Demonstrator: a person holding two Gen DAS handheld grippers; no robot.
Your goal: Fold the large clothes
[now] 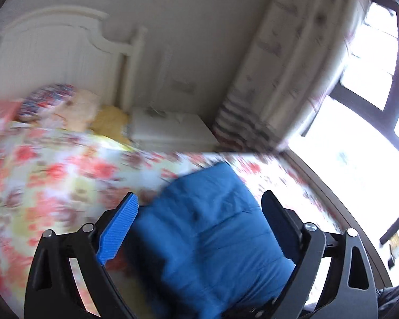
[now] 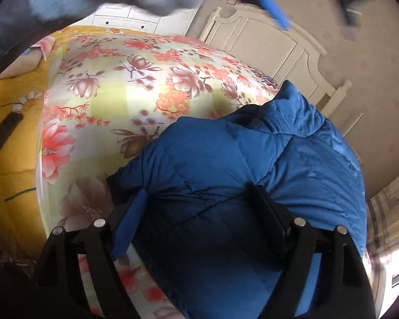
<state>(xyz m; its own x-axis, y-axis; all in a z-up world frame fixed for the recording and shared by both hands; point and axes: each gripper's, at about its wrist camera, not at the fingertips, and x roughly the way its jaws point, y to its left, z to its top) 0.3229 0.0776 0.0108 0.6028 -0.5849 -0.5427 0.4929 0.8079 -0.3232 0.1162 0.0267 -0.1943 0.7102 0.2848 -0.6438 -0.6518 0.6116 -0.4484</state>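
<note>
A blue puffy quilted jacket lies bunched on a floral quilt on a bed. In the left wrist view my left gripper is open, its fingers wide apart on either side of the jacket; the view is motion-blurred. In the right wrist view the jacket fills the lower right. My right gripper is open with the jacket fabric between and under its fingers. The left gripper's blue finger shows blurred at the top of the right wrist view.
A white headboard and pillows stand at the bed's head. A white nightstand, a curtain and a bright window are to the right. A yellow sheet with a dark object lies left.
</note>
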